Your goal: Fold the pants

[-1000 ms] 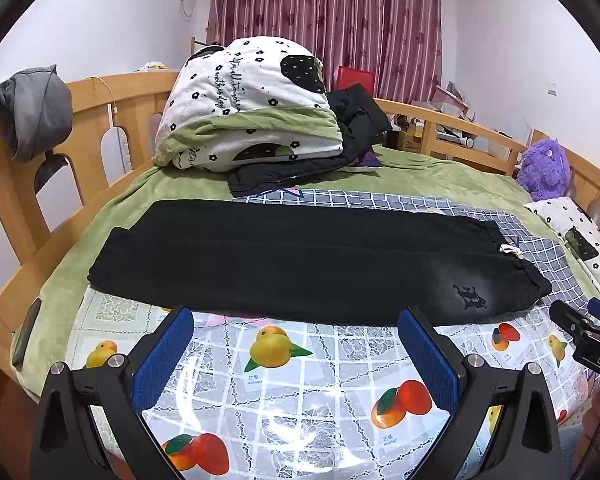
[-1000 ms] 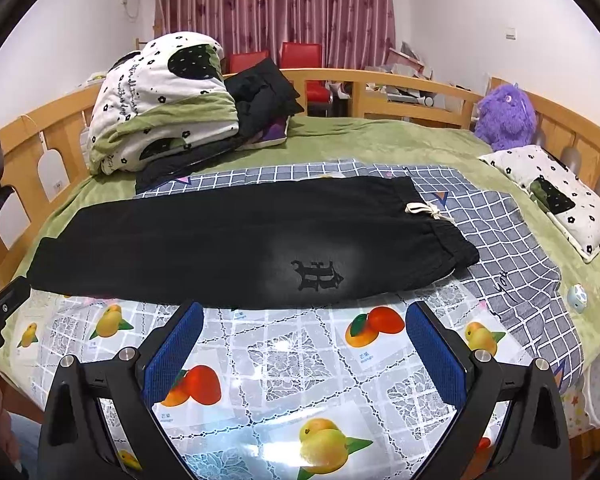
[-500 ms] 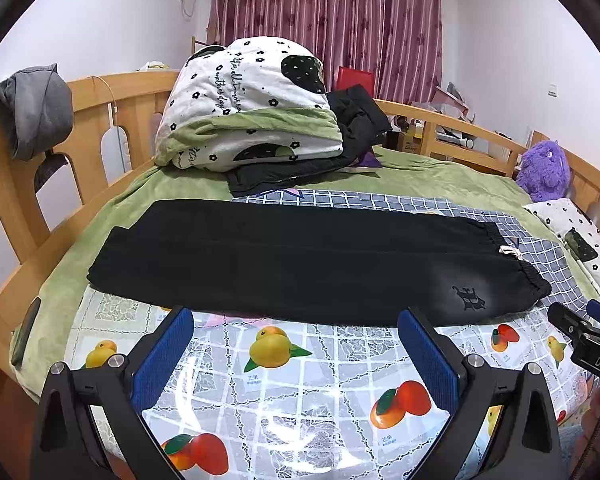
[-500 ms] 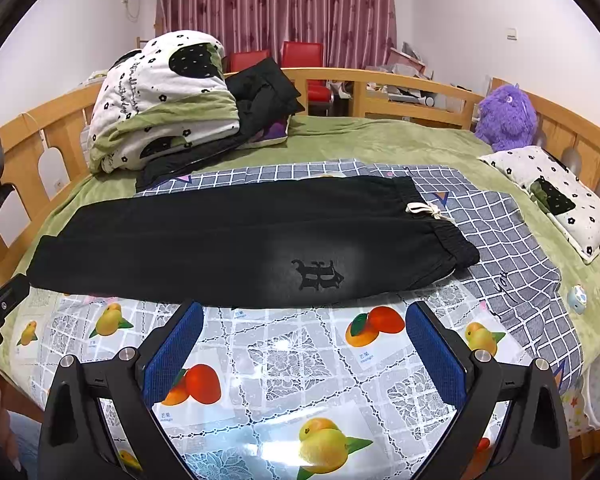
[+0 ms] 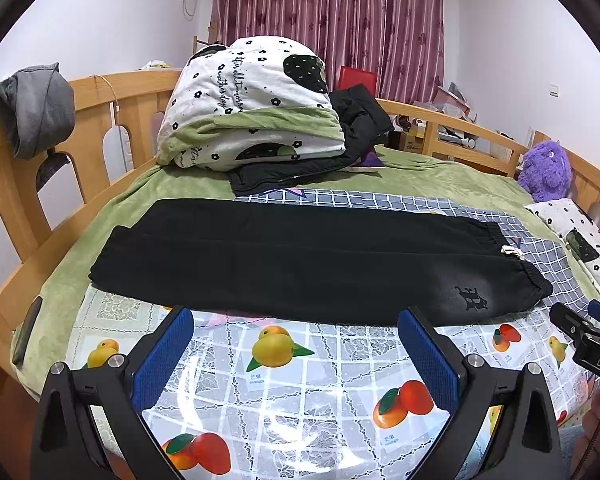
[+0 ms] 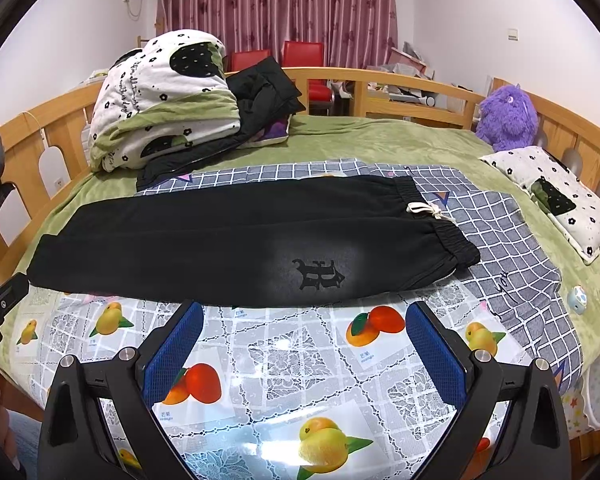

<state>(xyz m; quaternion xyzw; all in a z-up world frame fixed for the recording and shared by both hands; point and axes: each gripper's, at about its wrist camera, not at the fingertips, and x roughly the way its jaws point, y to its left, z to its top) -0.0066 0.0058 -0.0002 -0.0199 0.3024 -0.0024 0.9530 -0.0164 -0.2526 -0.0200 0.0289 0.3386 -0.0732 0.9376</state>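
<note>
Black pants [image 5: 300, 264] lie flat across the bed, folded lengthwise, with the leg ends at the left and the waistband with a white drawstring at the right; they also show in the right wrist view [image 6: 240, 240]. A dark emblem [image 6: 318, 274] sits near the waist. My left gripper [image 5: 296, 344] is open and empty, hovering over the fruit-print sheet [image 5: 300, 392] just short of the pants' near edge. My right gripper [image 6: 304, 340] is open and empty, likewise just short of the near edge, below the emblem.
A folded floral quilt [image 5: 248, 108] and a black jacket [image 5: 356, 120] are piled at the back left. A wooden rail [image 5: 60, 128] rings the bed, with a grey garment [image 5: 36, 108] hung on it. A purple plush [image 6: 508, 116] and a small pillow [image 6: 556, 196] lie at the right.
</note>
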